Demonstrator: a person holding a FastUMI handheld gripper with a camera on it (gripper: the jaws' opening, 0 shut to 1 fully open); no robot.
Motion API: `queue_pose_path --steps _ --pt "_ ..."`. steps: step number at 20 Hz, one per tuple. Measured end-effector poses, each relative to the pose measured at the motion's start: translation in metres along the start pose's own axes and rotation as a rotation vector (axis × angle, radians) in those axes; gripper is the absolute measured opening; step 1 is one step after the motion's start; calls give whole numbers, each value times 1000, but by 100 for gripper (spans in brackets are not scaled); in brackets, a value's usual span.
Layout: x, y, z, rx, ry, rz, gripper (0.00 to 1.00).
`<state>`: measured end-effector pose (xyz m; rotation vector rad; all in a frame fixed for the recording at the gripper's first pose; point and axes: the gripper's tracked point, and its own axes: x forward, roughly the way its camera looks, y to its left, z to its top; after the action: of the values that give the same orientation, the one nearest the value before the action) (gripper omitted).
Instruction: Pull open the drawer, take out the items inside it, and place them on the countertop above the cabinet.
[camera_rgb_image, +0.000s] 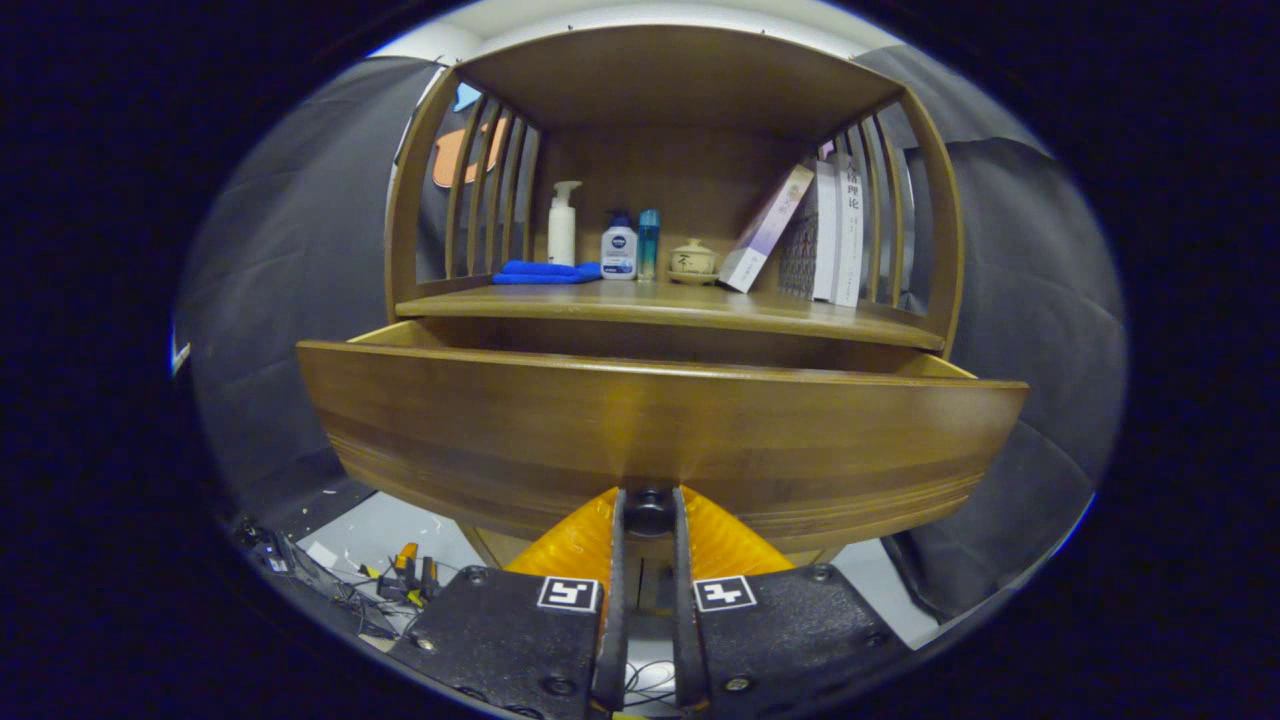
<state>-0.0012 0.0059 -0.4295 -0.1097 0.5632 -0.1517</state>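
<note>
Gripper (649, 512) closed tight on small dark round knob (649, 510) of brown wooden drawer (660, 430), already pulled out. Contents hidden behind drawer front, above and beyond fingertips.

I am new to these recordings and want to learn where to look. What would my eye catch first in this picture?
First, the wide wooden drawer front, pulled out toward the camera, with the gripper shut on its dark knob at the bottom edge. Above it, on the countertop, stand a white pump bottle, small bottles, a lidded cup and leaning books, with a folded blue cloth on the side of the bottles.
</note>
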Motion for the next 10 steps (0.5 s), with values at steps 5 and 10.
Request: queue_pose_path --steps 5,10 --pt "-26 1 -20 6 20 15 22" --pt "-51 2 -29 -9 30 48 22"
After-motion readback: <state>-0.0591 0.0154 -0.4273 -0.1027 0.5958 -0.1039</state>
